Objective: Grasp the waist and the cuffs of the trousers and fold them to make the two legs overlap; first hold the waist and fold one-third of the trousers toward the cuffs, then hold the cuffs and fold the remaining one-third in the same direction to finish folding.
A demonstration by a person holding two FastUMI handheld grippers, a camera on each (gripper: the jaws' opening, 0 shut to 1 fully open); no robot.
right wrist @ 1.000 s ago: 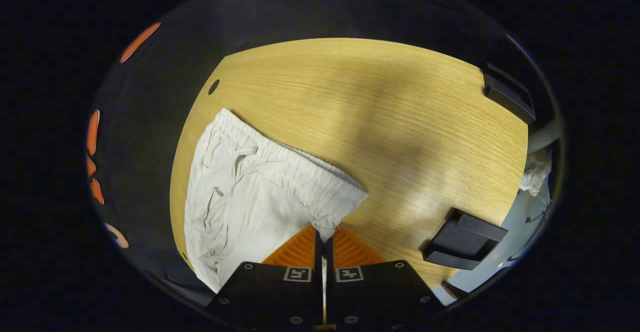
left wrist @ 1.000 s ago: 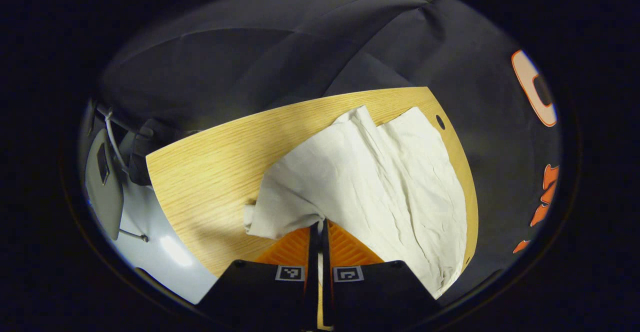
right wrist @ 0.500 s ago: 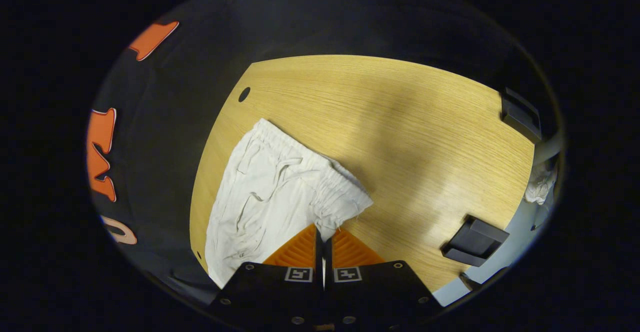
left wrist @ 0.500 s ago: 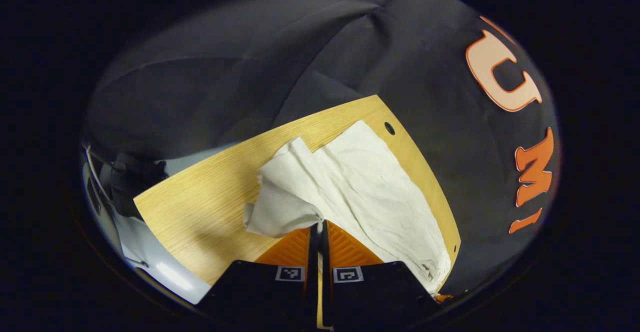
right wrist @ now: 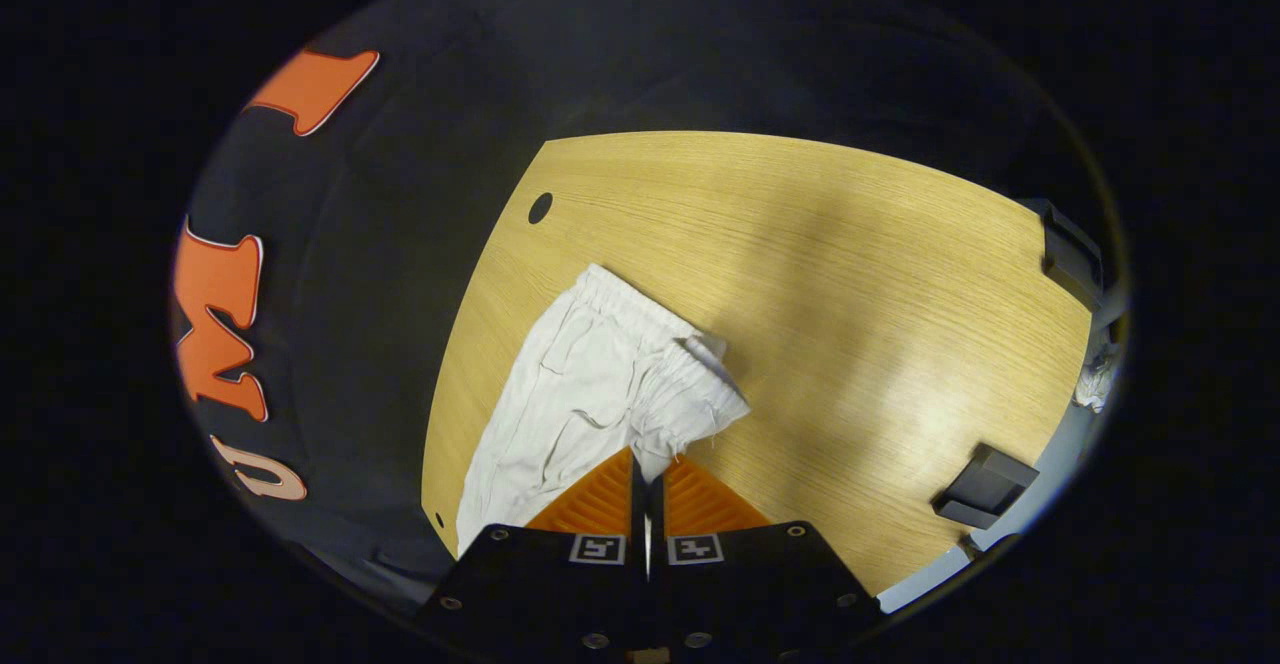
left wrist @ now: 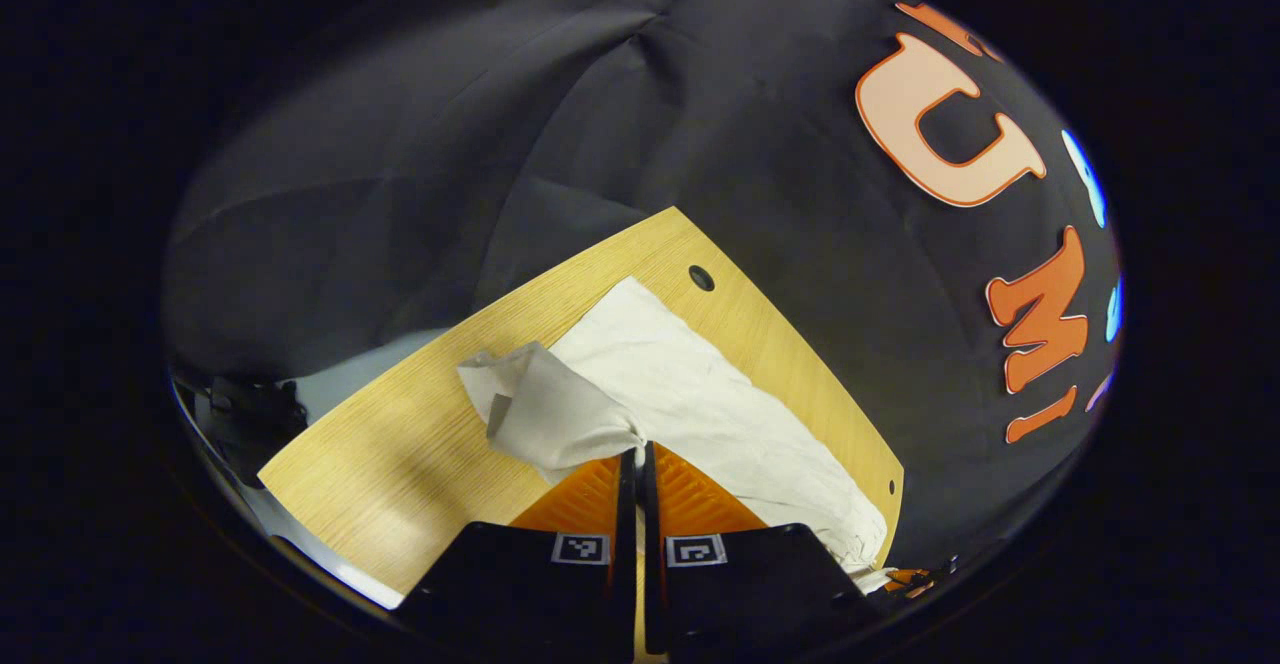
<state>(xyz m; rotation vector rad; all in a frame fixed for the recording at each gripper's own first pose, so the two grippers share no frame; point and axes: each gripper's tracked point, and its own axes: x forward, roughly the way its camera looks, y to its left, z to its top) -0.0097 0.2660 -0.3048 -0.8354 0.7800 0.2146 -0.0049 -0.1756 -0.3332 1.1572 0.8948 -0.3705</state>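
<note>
White trousers [left wrist: 690,394] lie along the far side of a wooden table [left wrist: 400,454], and one corner is raised off it. My left gripper [left wrist: 637,454] is shut on a cuff corner, which hangs folded over the leg below. In the right gripper view the gathered waistband [right wrist: 660,344] of the trousers [right wrist: 580,394] is lifted, with my right gripper [right wrist: 647,459] shut on its near corner. The far part of the waist still rests on the table [right wrist: 850,284]. Both pairs of fingers are closed tight with cloth pinched at the tips.
A round hole [left wrist: 701,277] sits near the table's far corner, seen also as a hole [right wrist: 540,208] in the right gripper view. Black clamps [right wrist: 985,484] [right wrist: 1070,254] sit on the table's right edge. Bare wood spreads right of the trousers.
Both grippers have risen and pulled back, lifting the cuff and waist corners. The trousers look smaller and more bunched, with the lifted edges folding over.
</note>
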